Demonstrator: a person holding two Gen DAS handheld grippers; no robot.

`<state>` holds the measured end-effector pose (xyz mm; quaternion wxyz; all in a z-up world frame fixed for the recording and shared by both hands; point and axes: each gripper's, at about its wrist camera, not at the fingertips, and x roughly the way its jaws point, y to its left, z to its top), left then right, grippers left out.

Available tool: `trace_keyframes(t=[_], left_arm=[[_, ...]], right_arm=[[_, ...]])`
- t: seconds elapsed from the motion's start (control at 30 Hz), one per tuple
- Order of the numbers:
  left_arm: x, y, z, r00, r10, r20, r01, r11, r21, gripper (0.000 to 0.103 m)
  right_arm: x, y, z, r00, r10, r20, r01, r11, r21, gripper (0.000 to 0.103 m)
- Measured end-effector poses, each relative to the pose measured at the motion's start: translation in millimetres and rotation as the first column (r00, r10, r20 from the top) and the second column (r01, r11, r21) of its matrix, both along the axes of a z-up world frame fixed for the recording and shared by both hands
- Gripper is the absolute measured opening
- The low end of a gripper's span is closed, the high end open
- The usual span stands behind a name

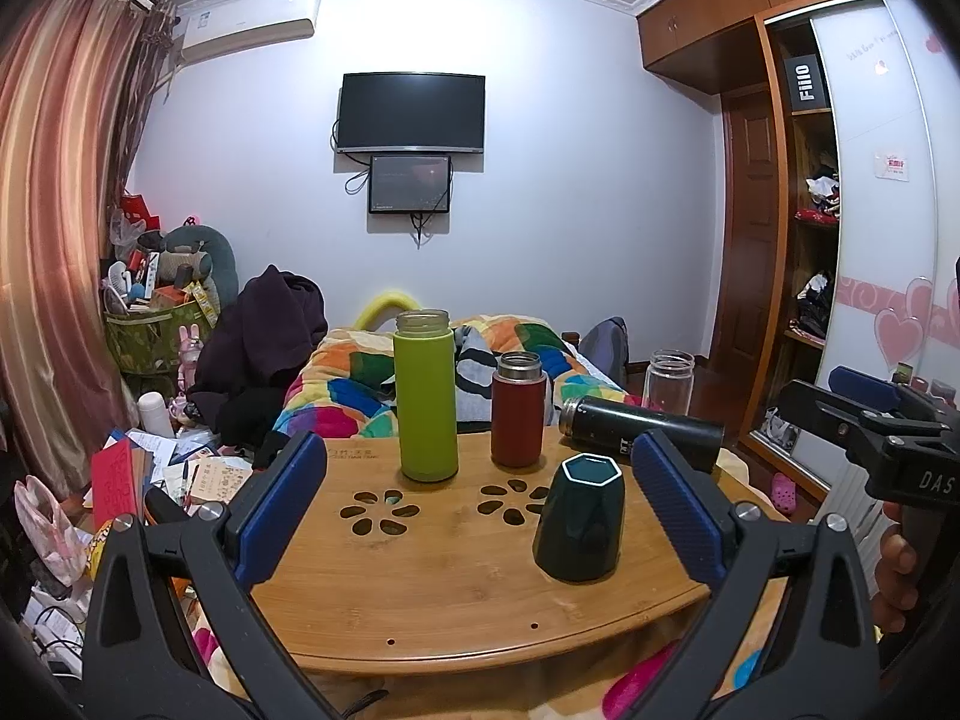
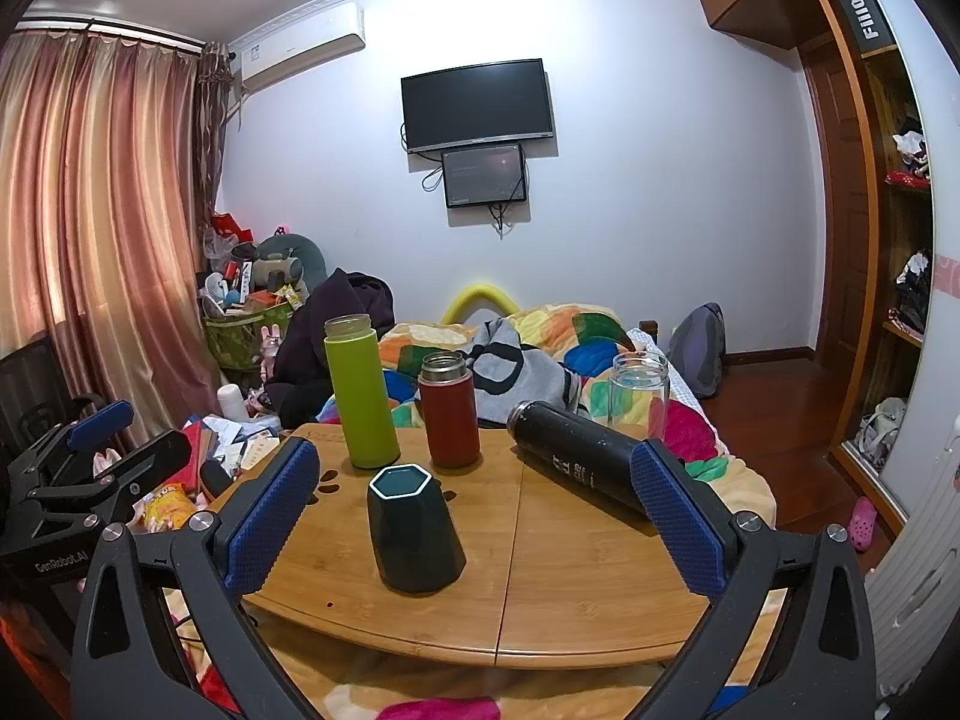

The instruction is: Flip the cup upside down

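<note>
Holding back: both your grippers hover at the near edge of the wooden table [image 2: 570, 600], nothing grasped.
Left gripper [image 1: 480, 504]: jaws spread wide, empty — the table's flower cut-outs show between its pads.
Right gripper [image 2: 474, 510]: released too, fingers well apart, and already framing the dark green cup [image 2: 414, 531].
Cup: near the front, apart from the rest, wider end down and narrow hexagonal end up (it looks already inverted, though you can't be sure from here).
Behind it: green bottle [image 2: 360, 390] and red flask [image 2: 449, 411] upright, lidless.
Black flask [image 2: 576, 459]: lying on its side — likely to roll if nudged.
Farthest: clear glass jar [image 2: 639, 393] at the back edge.
</note>
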<state>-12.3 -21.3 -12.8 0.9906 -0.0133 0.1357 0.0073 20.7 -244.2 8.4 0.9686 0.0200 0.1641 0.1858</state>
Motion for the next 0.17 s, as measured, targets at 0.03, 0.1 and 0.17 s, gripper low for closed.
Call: trace_keyframes(t=[0.03,0.1,0.17], left_arm=[[0.2,0.2,-0.1,1.000,-0.002,-0.001,0.002,1.000,-0.003,0.103],[0.0,0.7,-0.1,1.000,-0.007,-0.002,0.007,1.000,-0.011,0.103],[0.2,1.0,-0.2,1.000,-0.008,-0.005,0.008,1.000,-0.015,0.103]], right_arm=[[0.1,-0.1,0.0,1.000,-0.001,0.000,0.001,1.000,0.000,0.103],[-0.6,-0.2,0.0,1.000,0.000,0.000,0.000,1.000,0.001,0.103],[-0.1,0.0,0.3,1.000,-0.002,0.000,0.002,1.000,0.001,0.103]])
